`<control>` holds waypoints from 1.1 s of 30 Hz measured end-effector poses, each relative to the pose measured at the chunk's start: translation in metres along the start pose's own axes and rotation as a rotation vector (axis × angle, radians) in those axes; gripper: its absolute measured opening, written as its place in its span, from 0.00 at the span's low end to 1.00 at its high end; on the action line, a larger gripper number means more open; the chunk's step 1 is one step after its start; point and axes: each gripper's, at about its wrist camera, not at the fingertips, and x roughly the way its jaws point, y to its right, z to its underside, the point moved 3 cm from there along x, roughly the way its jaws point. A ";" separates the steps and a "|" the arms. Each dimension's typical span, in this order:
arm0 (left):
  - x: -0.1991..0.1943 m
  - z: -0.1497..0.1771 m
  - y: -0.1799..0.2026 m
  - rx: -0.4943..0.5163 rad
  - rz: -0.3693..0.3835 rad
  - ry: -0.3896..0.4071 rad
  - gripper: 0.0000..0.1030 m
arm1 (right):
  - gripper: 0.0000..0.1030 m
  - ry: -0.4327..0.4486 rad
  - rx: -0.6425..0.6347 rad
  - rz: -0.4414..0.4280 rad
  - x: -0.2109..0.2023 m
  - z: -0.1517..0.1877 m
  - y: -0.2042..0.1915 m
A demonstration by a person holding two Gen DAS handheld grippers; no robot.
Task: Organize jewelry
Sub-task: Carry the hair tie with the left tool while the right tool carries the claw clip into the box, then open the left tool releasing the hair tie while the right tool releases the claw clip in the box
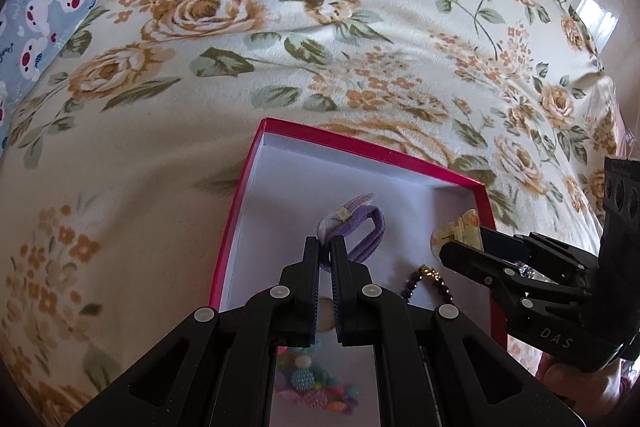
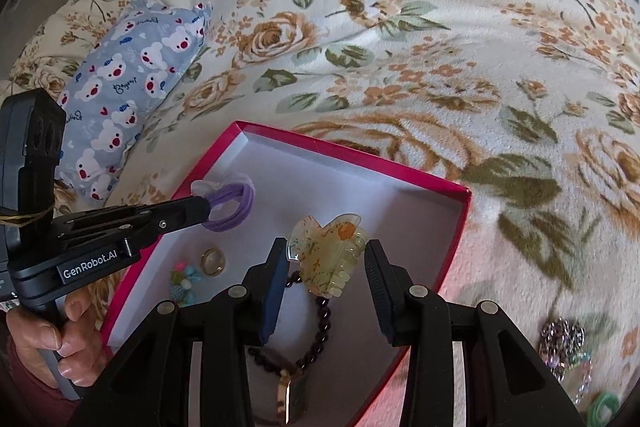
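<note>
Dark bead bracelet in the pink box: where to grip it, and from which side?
Pinch across the exposed arc of the dark bead bracelet, likely best straight down from above. It lies flat on the pink box floor, walls blocking side approaches. Avoid the end hidden behind the hair clip held in the right claw.

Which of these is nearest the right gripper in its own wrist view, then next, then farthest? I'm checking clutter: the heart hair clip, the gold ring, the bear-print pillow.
1. heart hair clip, between the right gripper fingers.
2. gold ring, left, inside the pink box.
3. bear-print pillow, far left, beyond the box.
</note>
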 end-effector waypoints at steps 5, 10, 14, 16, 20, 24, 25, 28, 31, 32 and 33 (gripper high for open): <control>0.012 0.000 -0.001 -0.004 -0.006 -0.014 0.05 | 0.38 -0.028 -0.014 0.007 0.012 0.002 0.001; 0.021 0.000 -0.002 -0.014 -0.007 -0.028 0.05 | 0.38 -0.037 -0.014 0.011 0.019 0.004 0.003; 0.023 0.001 -0.002 -0.018 -0.013 -0.034 0.05 | 0.39 -0.035 -0.016 0.013 0.019 0.004 0.002; 0.024 0.002 -0.003 -0.022 -0.013 -0.035 0.06 | 0.39 -0.034 -0.014 0.010 0.020 0.004 0.002; 0.025 0.002 -0.004 -0.032 -0.014 -0.041 0.15 | 0.40 -0.033 -0.010 0.005 0.020 0.003 0.003; 0.024 0.003 -0.002 -0.027 -0.023 -0.041 0.16 | 0.45 -0.029 -0.002 -0.002 0.019 0.003 0.002; 0.023 0.003 -0.002 -0.027 -0.026 -0.039 0.18 | 0.46 -0.028 0.000 -0.001 0.018 0.003 0.002; 0.015 0.005 -0.001 -0.028 -0.030 -0.025 0.22 | 0.49 -0.022 0.007 0.001 0.014 0.003 0.003; 0.005 0.007 -0.002 -0.030 -0.031 -0.008 0.27 | 0.51 -0.011 0.018 0.000 0.007 0.004 0.005; -0.001 0.008 -0.002 -0.034 -0.032 0.002 0.29 | 0.52 -0.008 0.026 -0.004 0.002 0.004 0.005; -0.006 0.009 -0.003 -0.037 -0.032 0.010 0.34 | 0.54 -0.003 0.031 -0.009 -0.002 0.005 0.006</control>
